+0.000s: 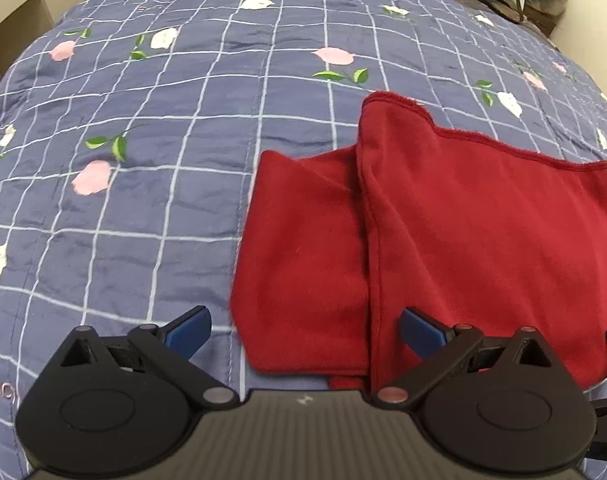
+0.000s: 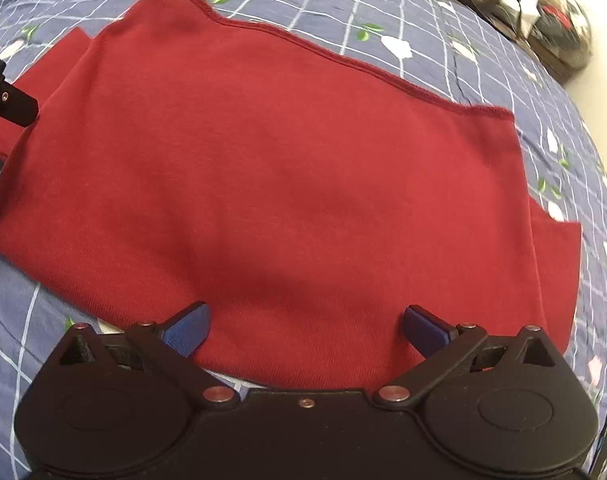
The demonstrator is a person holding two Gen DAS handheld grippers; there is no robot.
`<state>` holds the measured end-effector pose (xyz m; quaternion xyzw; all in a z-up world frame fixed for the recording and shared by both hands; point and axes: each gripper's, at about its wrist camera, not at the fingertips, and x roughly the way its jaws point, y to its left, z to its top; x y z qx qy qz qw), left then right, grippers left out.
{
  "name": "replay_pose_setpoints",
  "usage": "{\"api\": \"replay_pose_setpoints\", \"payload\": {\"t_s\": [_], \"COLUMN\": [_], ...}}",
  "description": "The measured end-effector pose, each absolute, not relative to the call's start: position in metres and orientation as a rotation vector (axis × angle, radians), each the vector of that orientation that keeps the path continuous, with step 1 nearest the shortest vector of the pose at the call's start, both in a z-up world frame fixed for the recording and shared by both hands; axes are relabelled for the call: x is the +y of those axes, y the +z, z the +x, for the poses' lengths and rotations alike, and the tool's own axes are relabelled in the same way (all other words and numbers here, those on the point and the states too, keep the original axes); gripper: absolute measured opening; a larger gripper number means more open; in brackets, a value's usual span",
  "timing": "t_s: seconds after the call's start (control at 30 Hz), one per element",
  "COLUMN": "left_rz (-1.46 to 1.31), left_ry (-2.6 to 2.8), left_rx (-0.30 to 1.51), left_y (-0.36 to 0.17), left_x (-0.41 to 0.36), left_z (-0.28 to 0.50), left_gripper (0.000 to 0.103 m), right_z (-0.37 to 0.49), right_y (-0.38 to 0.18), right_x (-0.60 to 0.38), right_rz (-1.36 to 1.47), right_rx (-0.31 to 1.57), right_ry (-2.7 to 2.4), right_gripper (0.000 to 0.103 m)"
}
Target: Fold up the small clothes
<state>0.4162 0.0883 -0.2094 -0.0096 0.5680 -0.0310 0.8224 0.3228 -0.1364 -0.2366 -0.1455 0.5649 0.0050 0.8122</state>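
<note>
Quilted blue bedspread (image 1: 143, 208) with a white grid and printed flowers fills both views, and it gives under pressure, so expect whatever you press on it to sink a little. On it lies the red garment (image 2: 287, 168), spread across the middle of the right wrist view and sitting in the lower right of the left wrist view. It looks like soft, light knit: it will drape and slide over itself, not hold a crease on its own (smooth each fold down). In the left wrist view a narrower flap (image 1: 303, 264) already lies partly under the main panel, just left of centre.

Your left gripper (image 1: 305, 330) hangs spread wide over that flap's near edge, holding nothing. Your right gripper (image 2: 306, 330) is likewise spread and empty above the garment's near edge. Take hold at the stitched hem (image 2: 343, 64) along the far side, or at a corner, pinching both layers so they don't slip apart.
</note>
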Motion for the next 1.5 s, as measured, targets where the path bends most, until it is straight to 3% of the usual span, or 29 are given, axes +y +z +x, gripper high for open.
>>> {"api": "replay_pose_setpoints", "payload": {"t_s": [0.23, 0.63, 1.5], "left_rz": [-0.124, -0.038, -0.049], "left_ry": [-0.131, -0.068, -0.052], "left_rx": [1.187, 1.308, 1.341], "left_y": [-0.207, -0.243, -0.25], "left_x": [0.093, 0.099, 0.098], "left_z": [0.417, 0.436, 0.44], "left_gripper": [0.103, 0.103, 0.103], "right_z": [0.327, 0.317, 0.316], "right_y": [-0.241, -0.24, -0.243], "right_x": [-0.14, -0.136, -0.142], "right_rz": [-0.305, -0.302, -0.273], "right_rx": [1.209, 1.181, 1.172], "right_ry": [0.002, -0.01, -0.02], "right_gripper": [0.102, 0.102, 0.102]}}
